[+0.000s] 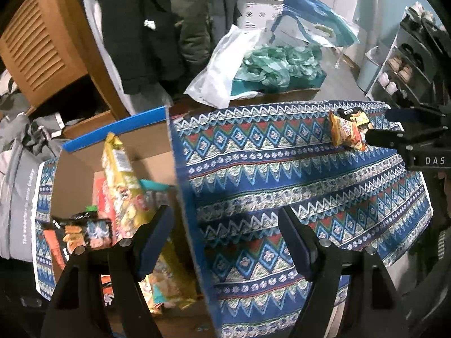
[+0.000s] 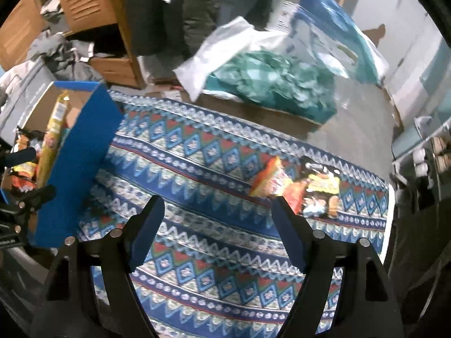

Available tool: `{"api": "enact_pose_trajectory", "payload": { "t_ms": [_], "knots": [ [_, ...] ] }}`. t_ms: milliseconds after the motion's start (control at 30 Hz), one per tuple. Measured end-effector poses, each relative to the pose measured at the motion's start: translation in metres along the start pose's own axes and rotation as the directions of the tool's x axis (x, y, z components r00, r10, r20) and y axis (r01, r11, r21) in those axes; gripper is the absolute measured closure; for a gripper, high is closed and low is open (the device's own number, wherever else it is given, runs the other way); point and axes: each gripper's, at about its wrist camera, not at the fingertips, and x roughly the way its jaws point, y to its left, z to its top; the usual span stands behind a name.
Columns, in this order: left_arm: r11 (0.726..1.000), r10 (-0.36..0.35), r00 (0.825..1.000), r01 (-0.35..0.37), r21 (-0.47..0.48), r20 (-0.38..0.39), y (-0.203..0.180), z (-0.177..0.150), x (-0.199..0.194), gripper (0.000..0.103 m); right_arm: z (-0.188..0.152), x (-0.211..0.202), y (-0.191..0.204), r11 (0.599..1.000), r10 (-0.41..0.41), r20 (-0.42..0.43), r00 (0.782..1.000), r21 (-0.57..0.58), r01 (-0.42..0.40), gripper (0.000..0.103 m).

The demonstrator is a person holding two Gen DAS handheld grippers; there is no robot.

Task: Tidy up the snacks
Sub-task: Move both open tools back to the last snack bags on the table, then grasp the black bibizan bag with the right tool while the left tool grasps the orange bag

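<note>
- Both hand-held grippers are seen with jaws spread wide and nothing between them: the left hand-held gripper (image 1: 225,242) hangs over the edge of the cardboard box (image 1: 84,169), with the box wall rising up through its gap untouched, and the right hand-held gripper (image 2: 218,231) hangs over the patterned cloth (image 2: 197,253) with only fabric beneath it.
- Several snack packets have been gathered in the box, among them a tall yellow bag (image 1: 121,174) standing upright and a dark packet (image 1: 73,231) lying low near the front; this part of the job is judged done.
- Two snacks are left out on the cloth at the far right: an orange packet (image 2: 266,178) and a black-and-yellow packet (image 2: 321,188), lying touching or overlapping, though which lies on top cannot be told because of blur.
- In the left wrist view the right hand-held gripper's fingertips are seen just beside these two packets, but no grip is shown.
- The task is judged mostly complete, with these two packets still to be picked up and placed in the box.
- Nothing else is seen loose on the cloth.
</note>
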Motion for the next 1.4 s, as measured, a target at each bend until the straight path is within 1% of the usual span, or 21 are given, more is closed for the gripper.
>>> {"api": "enact_pose_trajectory", "payload": {
  "t_ms": [100, 367, 500, 533, 567, 700, 767, 900, 1067, 1133, 1267, 1400],
  "knots": [
    [1.0, -0.003, 1.0, 0.003, 0.012, -0.01, -0.011, 0.007, 0.007, 0.025, -0.004, 0.003, -0.014, 1.0, -0.007, -0.005, 1.0, 0.026, 0.007, 0.026],
    [0.997, 0.027, 0.999, -0.024, 0.073, -0.046, -0.034, 0.03, 0.031, 0.025, -0.007, 0.02, -0.055, 0.995, -0.007, -0.023, 1.0, 0.097, 0.009, 0.026],
    [0.996, 0.028, 0.999, -0.024, 0.089, -0.045, -0.043, 0.044, 0.038, 0.025, -0.008, 0.033, -0.077, 0.994, -0.033, -0.041, 0.999, 0.105, 0.037, 0.026],
    [0.996, 0.023, 0.999, -0.019, 0.091, -0.046, -0.047, 0.048, 0.041, 0.024, -0.008, 0.036, -0.082, 0.993, -0.035, -0.045, 0.998, 0.111, 0.04, 0.026],
    [0.996, 0.018, 0.999, -0.013, 0.091, -0.049, -0.049, 0.052, 0.044, 0.021, -0.009, 0.04, -0.088, 0.992, -0.033, -0.051, 0.998, 0.122, 0.039, 0.026],
    [0.996, -0.018, 0.997, 0.024, 0.083, -0.077, -0.064, 0.066, 0.063, 0.021, -0.009, 0.056, -0.116, 0.979, 0.004, -0.076, 0.997, 0.202, 0.011, 0.026],
    [0.995, -0.032, 0.995, 0.04, 0.089, -0.092, -0.073, 0.071, 0.074, 0.021, -0.005, 0.064, -0.127, 0.979, -0.002, -0.087, 0.996, 0.204, 0.019, 0.026],
    [0.994, -0.043, 0.992, 0.054, 0.092, -0.12, -0.091, 0.083, 0.097, 0.021, 0.005, 0.077, -0.141, 0.982, -0.043, -0.102, 0.994, 0.177, 0.061, 0.026],
    [0.994, -0.055, 0.989, 0.067, 0.082, -0.14, -0.109, 0.096, 0.12, 0.021, 0.017, 0.099, -0.153, 0.978, -0.04, -0.1, 0.994, 0.202, 0.06, 0.026],
    [0.995, -0.057, 0.988, 0.068, 0.073, -0.144, -0.113, 0.101, 0.128, 0.021, 0.02, 0.109, -0.156, 0.977, -0.044, -0.111, 0.993, 0.204, 0.066, 0.026],
    [0.996, -0.063, 0.985, 0.072, 0.048, -0.16, -0.12, 0.106, 0.139, 0.021, 0.016, 0.124, -0.156, 0.979, -0.076, -0.159, 0.984, 0.174, 0.104, 0.026],
    [0.997, -0.071, 0.982, 0.076, 0.021, -0.174, -0.126, 0.106, 0.147, 0.021, 0.006, 0.128, -0.156, 0.979, -0.069, -0.187, 0.98, 0.176, 0.103, 0.026]
  ]
}}
